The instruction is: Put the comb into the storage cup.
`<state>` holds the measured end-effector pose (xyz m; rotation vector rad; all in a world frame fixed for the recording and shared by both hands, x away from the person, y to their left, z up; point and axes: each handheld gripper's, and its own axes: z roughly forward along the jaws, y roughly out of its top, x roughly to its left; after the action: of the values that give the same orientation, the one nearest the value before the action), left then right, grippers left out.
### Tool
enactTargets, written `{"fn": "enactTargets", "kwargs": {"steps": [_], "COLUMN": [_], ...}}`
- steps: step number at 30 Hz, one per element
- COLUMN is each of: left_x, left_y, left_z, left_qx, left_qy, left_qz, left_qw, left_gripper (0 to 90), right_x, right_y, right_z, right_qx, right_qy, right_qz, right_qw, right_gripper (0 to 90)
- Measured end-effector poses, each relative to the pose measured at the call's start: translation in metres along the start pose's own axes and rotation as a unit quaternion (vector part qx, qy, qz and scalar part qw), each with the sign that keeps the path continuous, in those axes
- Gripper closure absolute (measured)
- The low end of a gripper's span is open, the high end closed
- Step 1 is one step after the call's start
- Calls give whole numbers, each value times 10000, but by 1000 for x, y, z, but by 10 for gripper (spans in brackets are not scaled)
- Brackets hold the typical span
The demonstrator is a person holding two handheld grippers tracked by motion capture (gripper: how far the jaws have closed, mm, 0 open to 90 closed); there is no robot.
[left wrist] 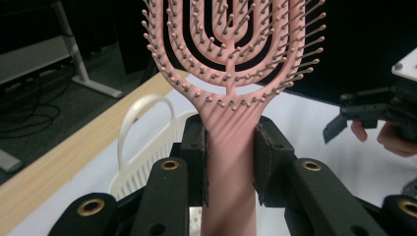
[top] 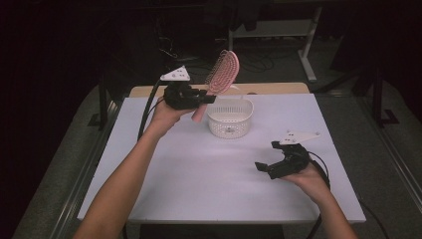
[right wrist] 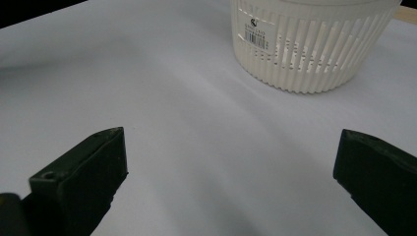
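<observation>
Above the white basket (top: 230,117), my left gripper (left wrist: 230,162) clamped the pink hairbrush (left wrist: 231,73) by its handle, head up. It looked light, stiff and smooth, so the neck seemed the safest hold. My right gripper (top: 275,155) hung open over the table (top: 199,174).

Brush (top: 221,74): pink, vented paddle type with ball-tipped bristles, slim handle. Clamped at the handle neck between the left tool's (top: 205,97) pads, off the desk, near upright, head tilted up-right. Upper centre of the high view, just left of and above the basket (top: 230,119), a white slotted round tub.
</observation>
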<state>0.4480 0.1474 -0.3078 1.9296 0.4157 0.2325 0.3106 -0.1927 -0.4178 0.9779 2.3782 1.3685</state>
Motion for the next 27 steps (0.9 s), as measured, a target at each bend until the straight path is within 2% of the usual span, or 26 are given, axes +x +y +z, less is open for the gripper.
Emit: {"fn": "enactTargets", "kwargs": {"steps": [13,21,27], "left_x": [9,12,15], "left_y": [21,22,15], "left_z": [30,54,70], "left_qx": [-96,43,132], "left_qy": [-35,-81,-56], "left_qz": [163,256,236], "left_qw": [9998,9996,9996], "left_gripper": [705,705,704], "right_x": [-2,-3,-3], "right_y": [0,0,0], "right_z": [-3,-3,-4], "right_qx": [-81,-101,-113], "right_qy": [-8,-2,7], "right_qz": [29,54,64], "right_qw": [10000,9999,9999], "right_gripper": [0,0,0]}}
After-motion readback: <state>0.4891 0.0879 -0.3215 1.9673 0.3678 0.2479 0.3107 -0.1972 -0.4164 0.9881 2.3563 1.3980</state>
